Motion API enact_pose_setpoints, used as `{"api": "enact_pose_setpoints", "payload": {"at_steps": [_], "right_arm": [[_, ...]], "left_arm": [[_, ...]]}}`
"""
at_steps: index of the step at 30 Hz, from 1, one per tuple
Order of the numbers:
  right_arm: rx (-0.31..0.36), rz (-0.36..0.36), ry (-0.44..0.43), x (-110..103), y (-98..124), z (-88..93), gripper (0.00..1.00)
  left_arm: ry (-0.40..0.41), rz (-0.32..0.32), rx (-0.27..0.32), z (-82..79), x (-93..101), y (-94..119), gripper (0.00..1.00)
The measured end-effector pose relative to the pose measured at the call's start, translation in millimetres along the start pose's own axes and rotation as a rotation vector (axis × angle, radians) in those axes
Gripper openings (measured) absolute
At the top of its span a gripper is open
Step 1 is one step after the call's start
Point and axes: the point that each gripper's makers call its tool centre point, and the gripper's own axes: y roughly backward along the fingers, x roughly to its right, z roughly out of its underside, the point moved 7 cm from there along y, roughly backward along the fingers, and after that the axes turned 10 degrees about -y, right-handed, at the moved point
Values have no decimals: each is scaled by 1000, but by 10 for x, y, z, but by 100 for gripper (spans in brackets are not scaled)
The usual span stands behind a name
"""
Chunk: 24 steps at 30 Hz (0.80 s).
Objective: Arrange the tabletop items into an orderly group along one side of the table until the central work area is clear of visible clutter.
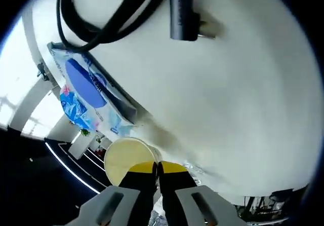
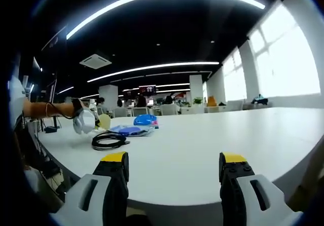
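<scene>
Looking down the left gripper, its yellow-tipped jaws are pressed nearly together, and they seem to be pinching the rim of a cup, though the contact spot is low in the frame and a bit hard to read. The cup is a pale yellow paper-looking thing, round mouth facing the camera, sitting at the table edge. Just beside it lies a wipes pack, soft crinkly plastic, blue and white with a darker blue oval lid on its face. Past that there's a cable, thick, black and rubbery, looping across the smooth white tabletop, and a grey metal-looking plug with a small connector poking out. Over in the right gripper view, the right gripper has its jaws spread wide, holding nothing, hanging just above the near rim of the table. Far across that glossy white top you can see the cable coiled up, the wipes pack behind it, the cup near those, and the left gripper held out by a person's arm from the left.
</scene>
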Motion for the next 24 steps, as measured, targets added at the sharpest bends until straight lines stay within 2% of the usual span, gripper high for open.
{"api": "enact_pose_setpoints", "payload": {"at_steps": [2, 4, 10, 11, 13, 16, 18, 20, 24], "right_arm": [[0, 3, 2, 3, 6, -7, 70], [0, 3, 2, 4, 6, -10, 70], [-2, 1, 5, -4, -3, -11, 70], [-1, -8, 6, -22, -15, -12, 70], [-3, -12, 9, -34, -24, -8, 70], [-6, -11, 6, -30, -29, 1, 70], [-6, -10, 5, -30, -31, 3, 70], [-5, -13, 5, -39, -33, -1, 70], [3, -37, -11, -73, -42, -15, 69]], "left_arm": [[41, 26, 50, -5, 33, 12, 1], [52, 1, 52, 28, 9, 38, 1], [94, -1, 69, 78, -4, 73, 1], [148, 5, 98, 166, -13, 91, 1], [151, -15, 90, 254, -22, 108, 1], [204, -24, 137, 293, -49, 124, 1], [206, -26, 135, 321, -62, 116, 1], [253, -11, 178, 332, -55, 96, 1], [389, 12, 310, 319, -68, 70, 1]]}}
